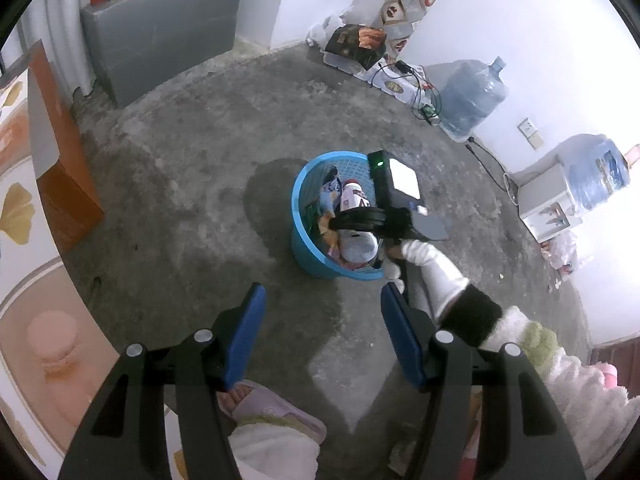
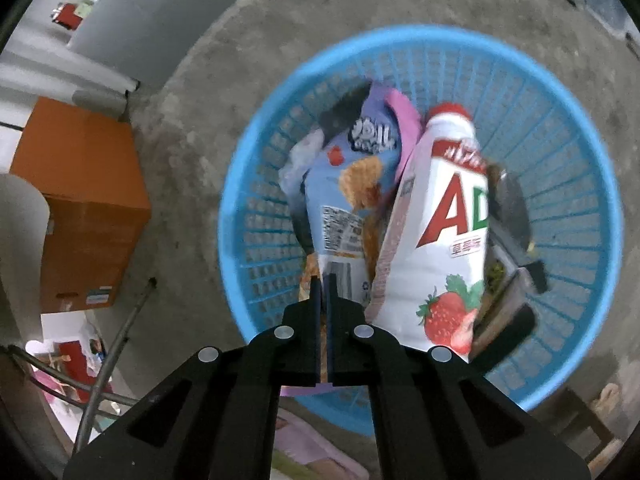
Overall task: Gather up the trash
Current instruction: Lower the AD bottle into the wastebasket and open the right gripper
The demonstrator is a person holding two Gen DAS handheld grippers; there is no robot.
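A blue plastic basket (image 1: pixel 304 240) stands on the concrete floor and holds trash. In the right wrist view the basket (image 2: pixel 560 128) contains a white strawberry-drink bottle with a red cap (image 2: pixel 440 220) and a blue snack bag (image 2: pixel 352 184). My right gripper (image 2: pixel 325 280) is shut on the lower edge of the snack bag, over the basket. The right gripper body (image 1: pixel 392 196) shows above the basket in the left wrist view. My left gripper (image 1: pixel 322 300) is open and empty, above the floor in front of the basket.
An orange cabinet (image 1: pixel 64 168) stands at left and a grey cabinet (image 1: pixel 160 36) at the back. Water jugs (image 1: pixel 472 96), a dispenser (image 1: pixel 548 204), boxes and cables (image 1: pixel 404 76) line the right wall. My slippered foot (image 1: pixel 264 404) is below the left gripper.
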